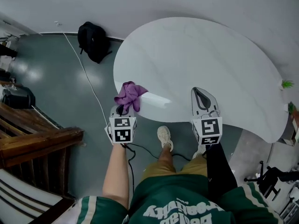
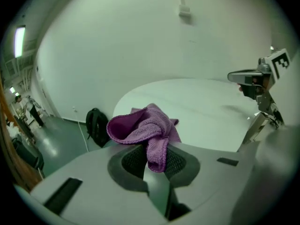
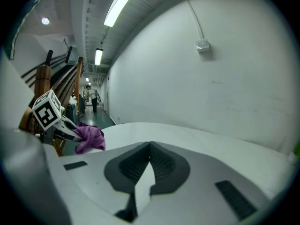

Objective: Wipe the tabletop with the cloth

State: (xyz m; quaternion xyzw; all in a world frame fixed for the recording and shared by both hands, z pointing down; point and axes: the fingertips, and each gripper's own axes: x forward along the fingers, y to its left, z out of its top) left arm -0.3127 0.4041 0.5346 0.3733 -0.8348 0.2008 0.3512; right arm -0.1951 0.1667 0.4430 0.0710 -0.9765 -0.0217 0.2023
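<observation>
A person stands at a big white table (image 1: pixel 196 55) with a round edge. They hold a gripper in each hand.

The left gripper (image 1: pixel 124 108) is pinched tight on a purple cloth (image 1: pixel 130 94). Its two jaws squeeze a fold of the cloth, and the rest puffs up in a soft bunch above them. The cloth sits right at the near left edge of the table. I cannot tell if it touches the top.

The right gripper (image 1: pixel 202 95) is over the near edge of the table, well apart from the cloth. Its jaws are pressed together at the tip and there is nothing between them. It points across the white top.

From the right gripper view, the cloth (image 3: pixel 89 137) shows off to the left, hanging from the other gripper. From the left gripper view, the cloth (image 2: pixel 145 128) fills the middle and the table (image 2: pixel 197 97) lies behind it.

A black backpack (image 1: pixel 95 41) leans on the wall past the far left side of the table. A thin white cable (image 1: pixel 88 80) runs over the grey floor (image 1: pixel 51 87) beside it. A brown wooden railing (image 1: pixel 37 141) is on the left. The person wears a green shirt (image 1: pixel 177 199) and a pale shoe (image 1: pixel 164 138), which stands on the floor just by the table's edge. A small green plant (image 1: pixel 287 84) peeks in at the right.
</observation>
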